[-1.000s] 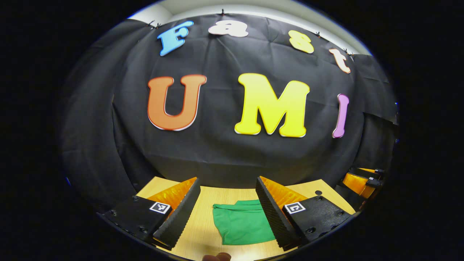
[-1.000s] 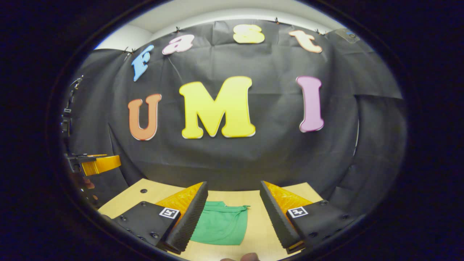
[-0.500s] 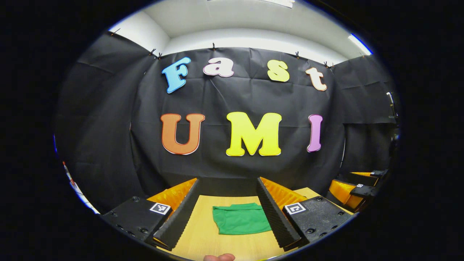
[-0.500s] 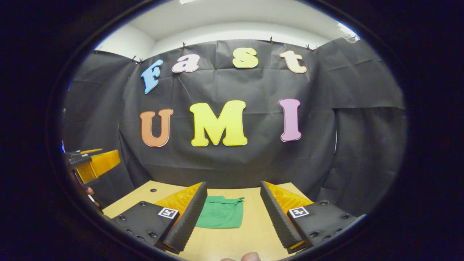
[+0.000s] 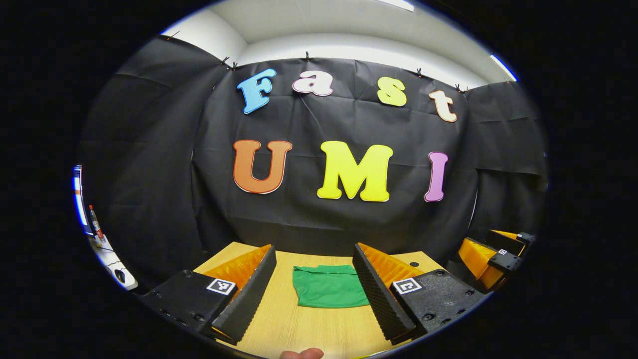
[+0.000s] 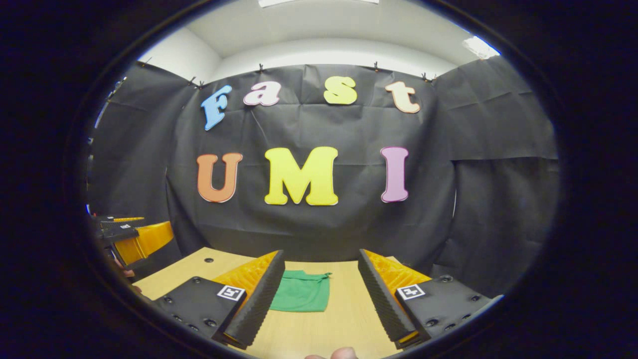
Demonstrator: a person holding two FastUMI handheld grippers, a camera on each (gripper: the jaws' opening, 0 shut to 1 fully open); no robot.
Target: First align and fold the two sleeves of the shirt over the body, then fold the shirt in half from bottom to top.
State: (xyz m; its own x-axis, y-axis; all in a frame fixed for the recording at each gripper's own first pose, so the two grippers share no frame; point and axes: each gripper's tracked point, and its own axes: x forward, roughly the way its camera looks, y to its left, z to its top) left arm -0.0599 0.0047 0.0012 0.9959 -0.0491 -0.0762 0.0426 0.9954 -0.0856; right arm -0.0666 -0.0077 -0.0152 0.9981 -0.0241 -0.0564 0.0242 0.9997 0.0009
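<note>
Two grippers are hovering above the table [image 5: 319, 329], well clear of the shirt [image 5: 329, 292], which is lying as a compact green rectangle near the far edge, apparently fully folded. Left gripper [image 5: 314, 294] is standing wide and empty; right gripper [image 6: 321, 296] is likewise standing wide, holding nothing. Any risk is looking slight: a low pass could be snagging and opening the fold. Square coded markers are showing on the gripper bodies; no brand is legible on the shirt.
</note>
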